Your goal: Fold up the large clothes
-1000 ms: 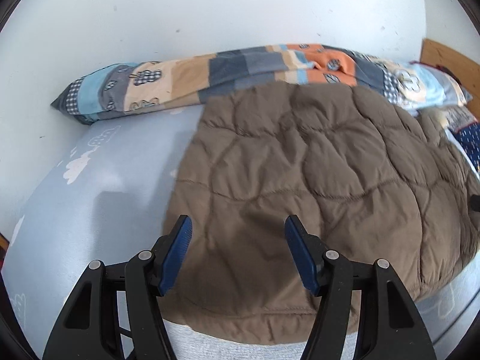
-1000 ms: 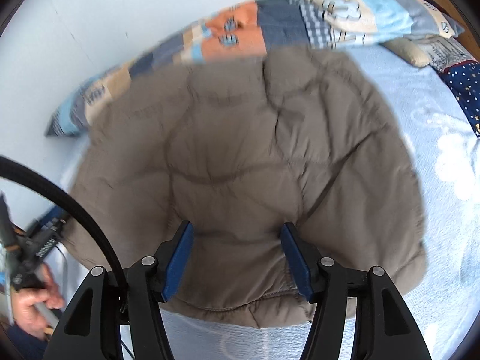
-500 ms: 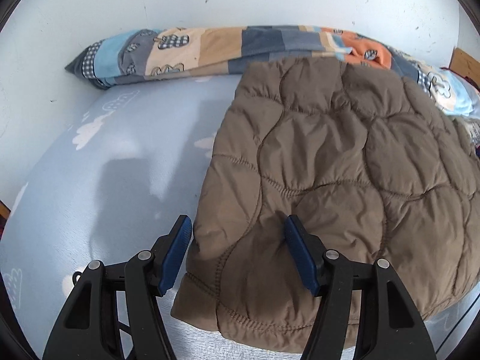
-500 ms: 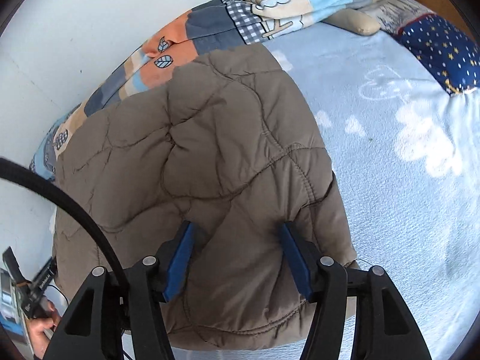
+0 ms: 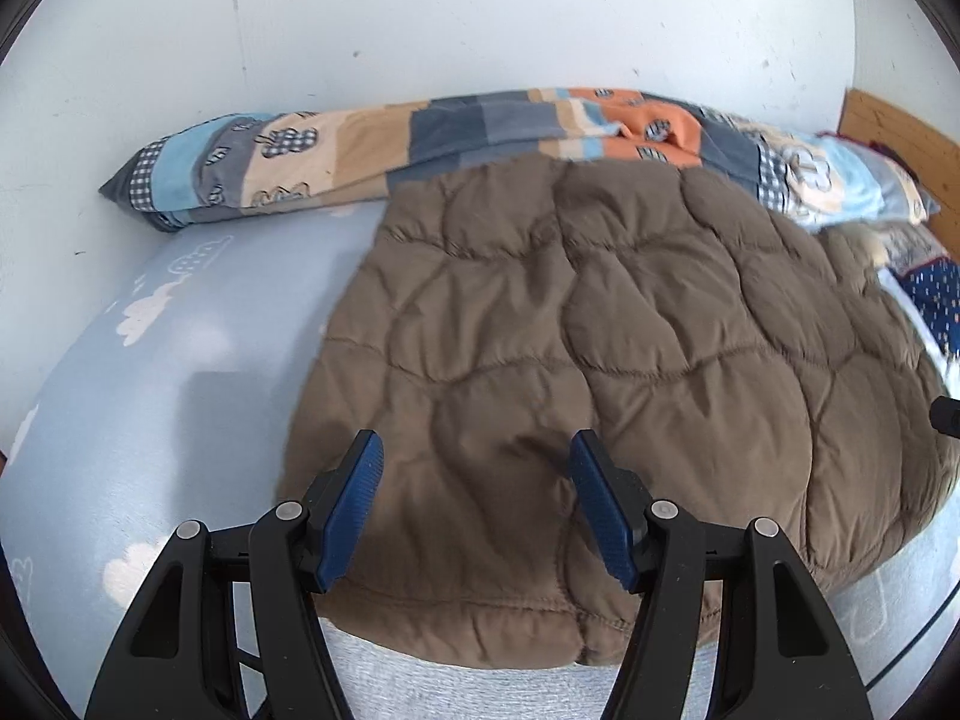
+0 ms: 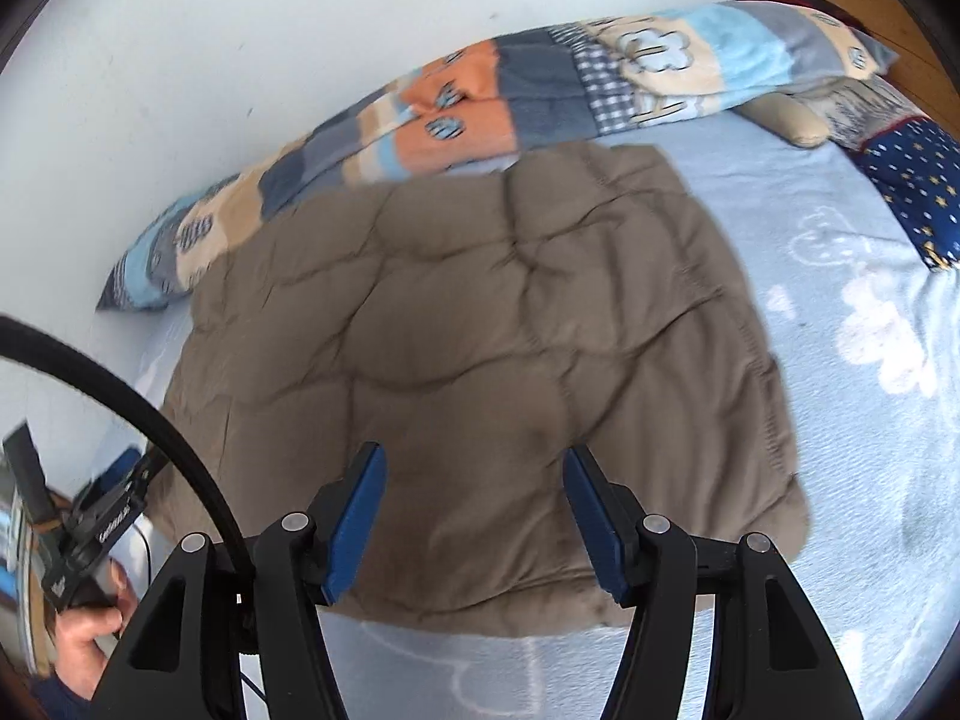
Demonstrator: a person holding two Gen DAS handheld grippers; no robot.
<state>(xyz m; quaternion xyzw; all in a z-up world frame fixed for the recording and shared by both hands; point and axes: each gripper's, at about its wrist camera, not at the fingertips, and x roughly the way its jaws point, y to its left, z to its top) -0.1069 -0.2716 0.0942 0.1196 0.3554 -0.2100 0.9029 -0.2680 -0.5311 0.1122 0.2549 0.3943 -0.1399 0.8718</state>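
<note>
Pulling back in the left wrist view: left gripper [image 5: 471,504], down at the hem 0.5 s ago, now hovers, jaws open, empty, over the brown quilted puffy jacket [image 5: 600,360] folded on the pale blue cloud-print bedsheet [image 5: 180,396]. Right wrist view: right gripper [image 6: 471,504] likewise raised, jaws apart; fold looks finished, soft rectangular bundle beside patchwork fleece blanket [image 6: 480,96].

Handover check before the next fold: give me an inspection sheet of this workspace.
Surface: bed sheet, light blue with white clouds.
Job's things: brown quilted jacket lying folded flat on the sheet.
Clutter: patchwork blanket along the wall; star-print cushion at right.
Grippers: left gripper and right gripper both open, holding nothing, over the jacket's near edge.
Cables: black cable by the right gripper.
Surroundings: white wall; wooden headboard.
</note>
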